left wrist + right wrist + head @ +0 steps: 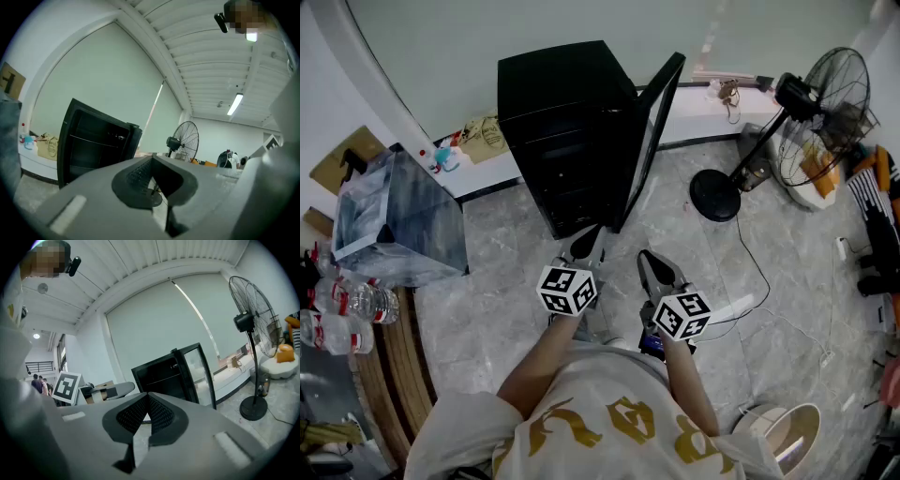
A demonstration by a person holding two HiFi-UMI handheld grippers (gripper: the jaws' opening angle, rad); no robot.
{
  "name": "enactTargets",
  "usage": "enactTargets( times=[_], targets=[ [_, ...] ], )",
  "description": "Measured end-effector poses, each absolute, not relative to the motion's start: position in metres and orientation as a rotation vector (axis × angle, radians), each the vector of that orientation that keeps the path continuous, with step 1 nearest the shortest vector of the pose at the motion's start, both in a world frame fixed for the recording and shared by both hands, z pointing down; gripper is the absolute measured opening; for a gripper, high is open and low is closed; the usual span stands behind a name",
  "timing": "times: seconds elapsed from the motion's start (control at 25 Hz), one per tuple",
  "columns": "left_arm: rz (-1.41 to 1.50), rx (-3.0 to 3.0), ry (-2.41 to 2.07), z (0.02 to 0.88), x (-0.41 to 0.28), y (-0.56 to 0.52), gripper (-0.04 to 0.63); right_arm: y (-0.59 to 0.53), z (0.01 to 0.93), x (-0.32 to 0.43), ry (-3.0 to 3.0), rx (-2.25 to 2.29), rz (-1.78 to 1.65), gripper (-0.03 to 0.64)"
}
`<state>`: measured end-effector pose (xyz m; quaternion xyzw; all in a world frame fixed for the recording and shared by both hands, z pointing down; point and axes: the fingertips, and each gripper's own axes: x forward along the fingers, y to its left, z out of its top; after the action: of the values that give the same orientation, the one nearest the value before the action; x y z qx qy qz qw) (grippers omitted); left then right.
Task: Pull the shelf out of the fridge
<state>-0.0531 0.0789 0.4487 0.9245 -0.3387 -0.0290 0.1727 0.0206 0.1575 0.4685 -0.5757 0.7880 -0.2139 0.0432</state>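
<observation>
Upper centre of the head view: fridge point(567, 131) on the floor, door point(654, 131) open. Shelf point(93, 140) sits inside the fridge, seen at left in the left gripper view. Left gripper point(586, 242) and right gripper point(654, 267) hover just below the fridge, both clenched, empty. Fan point(820, 94) stands upper right.

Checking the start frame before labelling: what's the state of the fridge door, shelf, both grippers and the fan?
fridge door: open, swung wide
shelf: inside the fridge, not pulled out
left gripper: fingers shut, nothing between them
right gripper: fingers shut, nothing between them
fan: standing upright on the floor; cannot tell if it is running
</observation>
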Motion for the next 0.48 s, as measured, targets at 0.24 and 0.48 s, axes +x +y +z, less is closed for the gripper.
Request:
enactTargets(
  times=[0.24, 0.48],
  targets=[
    [-0.106, 2.590, -1.000, 0.443, -0.055, 0.093, 0.112, 0.176, 0.460, 0.030, 2.451, -1.792, -0.580, 0.023],
    [-0.222, 2.526, -1.040, 0.433, -0.052, 0.098, 0.114, 0.190, 0.459, 0.044, 2.529, -1.877, -0.504, 0.023]
  ],
)
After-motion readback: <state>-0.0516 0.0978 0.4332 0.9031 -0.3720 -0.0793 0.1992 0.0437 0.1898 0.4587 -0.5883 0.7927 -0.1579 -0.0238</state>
